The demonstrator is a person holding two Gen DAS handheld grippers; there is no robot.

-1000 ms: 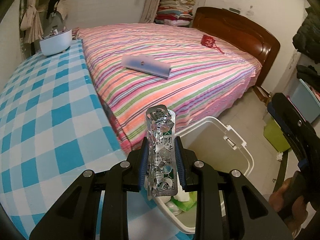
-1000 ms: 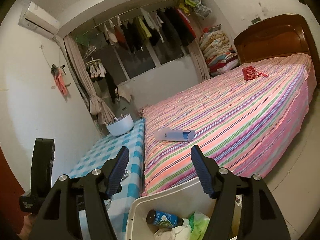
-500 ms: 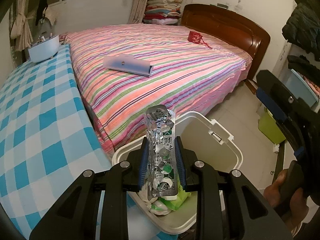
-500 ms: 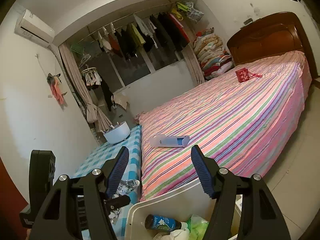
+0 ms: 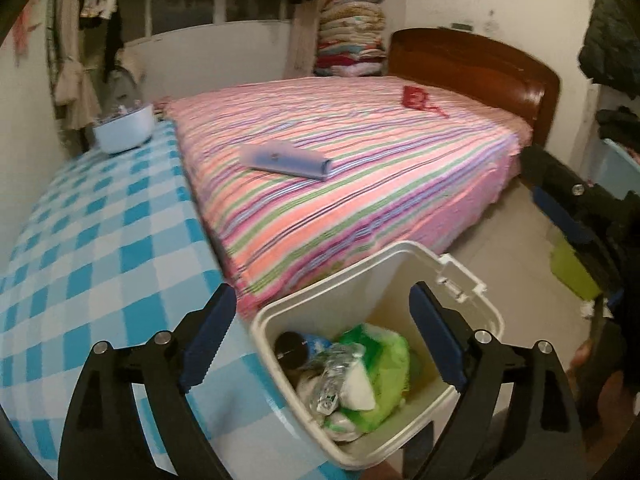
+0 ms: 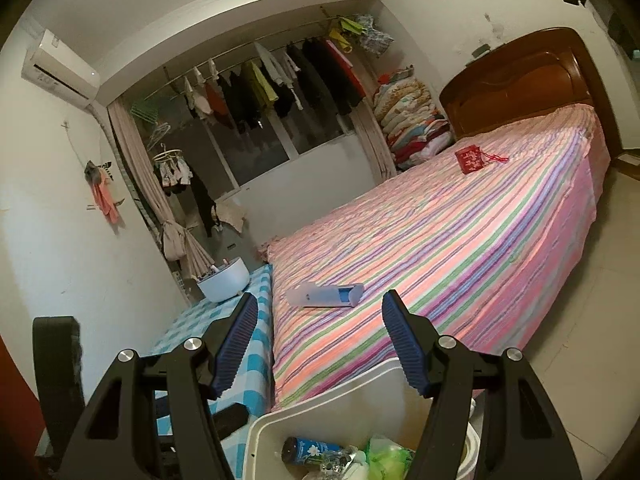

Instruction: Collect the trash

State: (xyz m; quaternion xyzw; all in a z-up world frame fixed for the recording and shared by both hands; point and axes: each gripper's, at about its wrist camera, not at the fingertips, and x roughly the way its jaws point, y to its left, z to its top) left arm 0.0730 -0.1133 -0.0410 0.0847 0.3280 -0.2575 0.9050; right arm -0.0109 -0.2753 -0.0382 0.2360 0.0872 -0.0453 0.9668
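Crumpled foil blister pack (image 5: 330, 376), light, springy, sharp-edged, best pinched flatwise, lies in bin (image 5: 476, 312); left gripper (image 5: 320, 340) opening, nothing held.

My left wrist view looks steeply down, close over the white bin (image 5: 460, 276) beside the checked table (image 5: 100, 248), facing the striped bed (image 5: 360, 168). My right wrist view sits nearly level, slightly farther back I think, facing the window. Both share bin (image 6: 320, 412), bed (image 6: 460, 248) and table.
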